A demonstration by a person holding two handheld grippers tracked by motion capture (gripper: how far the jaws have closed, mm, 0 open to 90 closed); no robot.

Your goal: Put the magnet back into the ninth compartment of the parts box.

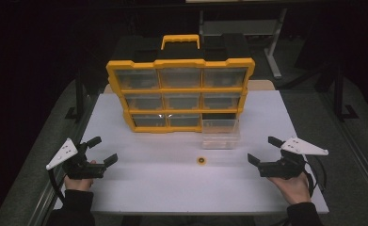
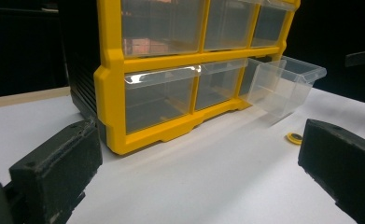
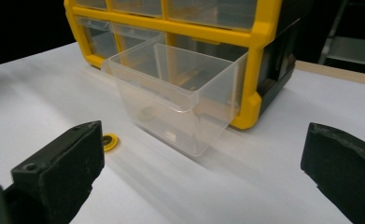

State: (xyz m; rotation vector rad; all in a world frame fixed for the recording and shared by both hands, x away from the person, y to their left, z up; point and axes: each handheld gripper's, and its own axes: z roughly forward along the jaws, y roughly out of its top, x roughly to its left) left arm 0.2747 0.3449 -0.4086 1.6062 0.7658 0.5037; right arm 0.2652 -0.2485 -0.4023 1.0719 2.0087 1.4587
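Left claw (image 1: 100,149) at lower left, jaws wide apart, nothing between them, left hand (image 1: 78,181) gripping from below, right claw (image 1: 262,149) at lower right, jaws wide apart, empty, right hand (image 1: 294,187) beneath, dark sleeves.

**Handheld claws and the person's sleeves**

Left claw (image 1: 101,149), lower left of the high view: black body, two black jaws, a pale grey three-cornered plate dotted with small holes on top, and a black cable looping below the hand (image 1: 78,181). Right claw (image 1: 264,149), lower right: the same build, its plate lying towards the frame edge, black cable curling beside the wrist. In both claw views, each jaw is a blunt block faced with rough black padding; a round screw recess marks the left-hand block. Both sleeves are dark, cuffs ending at the wrist.
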